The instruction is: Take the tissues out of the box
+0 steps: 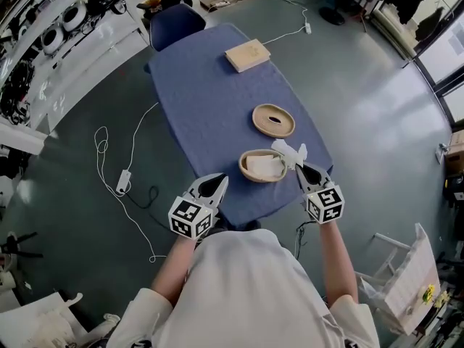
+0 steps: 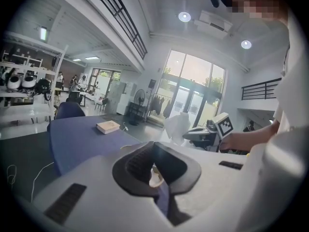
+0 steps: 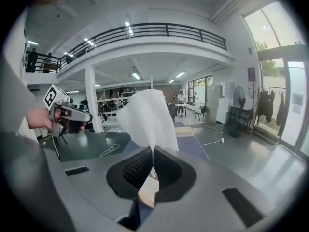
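Head view: lid (image 1: 273, 119) beside box (image 1: 245, 171)

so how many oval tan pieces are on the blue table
2: the oval tan slotted lid farther off, and the oval tan base holding white tissues nearer the person.

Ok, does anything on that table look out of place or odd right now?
The slotted oval lid lies on the blue table apart from the open tissue box, evidently taken off. One tissue is pinched in the right claw. Nothing looks spilled or damaged.
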Demonstrator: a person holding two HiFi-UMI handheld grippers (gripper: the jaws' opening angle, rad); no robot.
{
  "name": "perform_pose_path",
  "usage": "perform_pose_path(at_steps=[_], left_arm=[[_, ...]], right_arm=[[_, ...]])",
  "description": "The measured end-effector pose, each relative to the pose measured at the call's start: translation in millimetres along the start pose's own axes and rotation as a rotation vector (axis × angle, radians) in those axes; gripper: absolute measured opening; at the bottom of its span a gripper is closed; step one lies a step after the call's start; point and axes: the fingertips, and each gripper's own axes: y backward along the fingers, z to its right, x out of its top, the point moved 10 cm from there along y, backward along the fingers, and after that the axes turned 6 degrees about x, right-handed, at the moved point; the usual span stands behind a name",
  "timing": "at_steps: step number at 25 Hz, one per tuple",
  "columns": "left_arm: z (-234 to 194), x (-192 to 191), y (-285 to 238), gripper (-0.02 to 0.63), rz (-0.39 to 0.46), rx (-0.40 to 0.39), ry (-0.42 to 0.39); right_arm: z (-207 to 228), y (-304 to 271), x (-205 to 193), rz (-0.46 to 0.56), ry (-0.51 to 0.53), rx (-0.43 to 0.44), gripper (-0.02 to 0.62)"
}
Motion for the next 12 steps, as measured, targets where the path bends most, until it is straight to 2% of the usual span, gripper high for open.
perform_pose_path(at_steps=[12], left_arm=[[11,15,15,0.008,0.051,-0.016,-0.003]], right_arm=[[-20,55,43,0.167,-0.018,-0.041,0.032]])
